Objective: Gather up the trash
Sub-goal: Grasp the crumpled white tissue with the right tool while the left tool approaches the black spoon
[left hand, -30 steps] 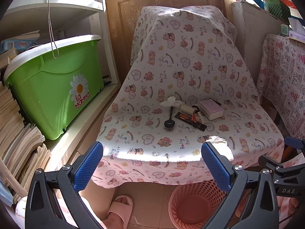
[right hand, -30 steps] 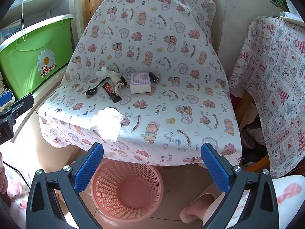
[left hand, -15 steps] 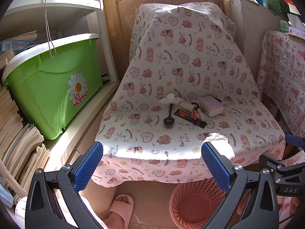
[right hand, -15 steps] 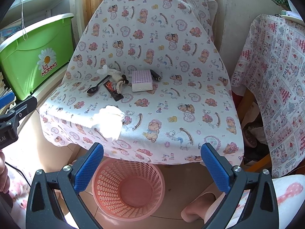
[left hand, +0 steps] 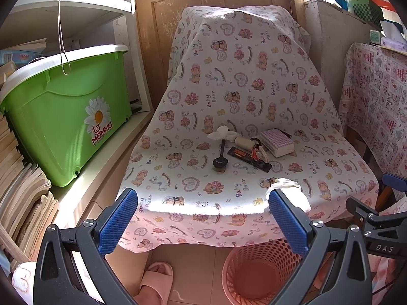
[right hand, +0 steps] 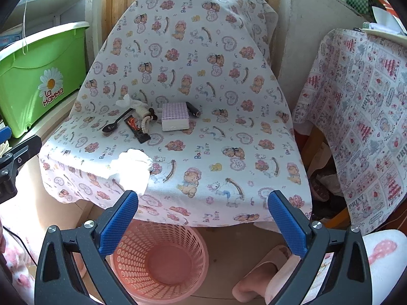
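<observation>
Pink basket, nothing inside.

Tissue above basket

green bin | book stacks | patterned tablecloth | slipper

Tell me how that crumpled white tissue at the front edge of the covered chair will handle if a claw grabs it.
The crumpled white tissue looks soft and thin, so it would probably squash and hang limp. It seems very light, likely lifting easily. It overhangs the cloth's edge, so a nudge might drop it near the pink basket.
</observation>
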Motion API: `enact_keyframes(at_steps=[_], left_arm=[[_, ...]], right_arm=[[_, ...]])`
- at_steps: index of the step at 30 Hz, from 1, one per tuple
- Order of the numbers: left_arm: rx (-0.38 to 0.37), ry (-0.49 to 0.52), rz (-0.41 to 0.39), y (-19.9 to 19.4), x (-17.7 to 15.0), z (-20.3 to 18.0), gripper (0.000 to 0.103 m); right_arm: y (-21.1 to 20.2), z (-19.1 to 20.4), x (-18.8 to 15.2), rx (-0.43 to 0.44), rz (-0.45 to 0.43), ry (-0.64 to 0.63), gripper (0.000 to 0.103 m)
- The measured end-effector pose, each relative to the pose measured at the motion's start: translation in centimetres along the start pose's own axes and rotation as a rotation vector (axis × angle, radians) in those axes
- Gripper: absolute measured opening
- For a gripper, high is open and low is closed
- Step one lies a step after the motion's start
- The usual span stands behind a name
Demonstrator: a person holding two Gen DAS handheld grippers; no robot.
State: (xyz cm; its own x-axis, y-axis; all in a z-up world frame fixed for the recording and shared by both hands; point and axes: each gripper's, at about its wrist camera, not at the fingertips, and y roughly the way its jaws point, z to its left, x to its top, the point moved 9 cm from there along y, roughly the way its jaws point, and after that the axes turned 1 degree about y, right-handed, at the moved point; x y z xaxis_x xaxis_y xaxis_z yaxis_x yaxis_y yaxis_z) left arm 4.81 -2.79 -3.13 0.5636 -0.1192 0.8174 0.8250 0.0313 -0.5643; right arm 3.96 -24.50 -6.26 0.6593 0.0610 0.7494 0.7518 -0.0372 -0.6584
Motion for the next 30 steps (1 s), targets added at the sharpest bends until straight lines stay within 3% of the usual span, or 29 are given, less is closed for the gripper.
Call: enact_keyframes(at_steps=[4, 9, 12, 13, 15, 18, 21, 26, 30], left_arm=[[-0.027, -0.032, 0.031, 1.0, -0.6, -0.1, 0.102], [-0.054, -0.039, 0.083, 2.7, -1.4, -0.5, 0.101], [-0.055, -0.053, 0.119, 3.9, -1.6, -0.1, 0.092], [-0.058, -0.07, 0.134, 4.3, -1.8, 0.1, 0.087], [-0.069, -0.113, 0.162, 5.1, -2.1, 0.7, 0.082], [-0.051, -0.154, 0.192, 6.1, -2.6, 1.5, 0.081], [-0.05, -0.147, 0.193, 6.3, -2.7, 1.7, 0.065], [-0.034, -0.126, 0.183, 6.8, -2.2, 1.7, 0.064], [-0.09, -0.137, 0.22, 8.3, -2.4, 1.5, 0.069]], right_arm=[[0.3, 1.2, 0.1, 0.076, -0.002, -0.039, 0.103], [0.4, 2.1, 0.8, 0.076, -0.066, -0.076, 0.103], [0.0, 3.1, 1.8, 0.142, -0.122, -0.067, 0.101], [0.3, 3.7, 2.0, 0.169, -0.116, -0.07, 0.098], [1.2, 4.9, 2.2, 0.22, -0.08, -0.08, 0.081], [2.8, 6.9, 2.3, 0.282, -0.018, -0.106, 0.075], [4.3, 8.6, 2.3, 0.327, 0.007, -0.121, 0.059], [7.2, 9.3, 1.8, 0.319, 0.053, -0.074, 0.044], [8.0, 9.2, 1.3, 0.289, 0.071, -0.103, 0.043]])
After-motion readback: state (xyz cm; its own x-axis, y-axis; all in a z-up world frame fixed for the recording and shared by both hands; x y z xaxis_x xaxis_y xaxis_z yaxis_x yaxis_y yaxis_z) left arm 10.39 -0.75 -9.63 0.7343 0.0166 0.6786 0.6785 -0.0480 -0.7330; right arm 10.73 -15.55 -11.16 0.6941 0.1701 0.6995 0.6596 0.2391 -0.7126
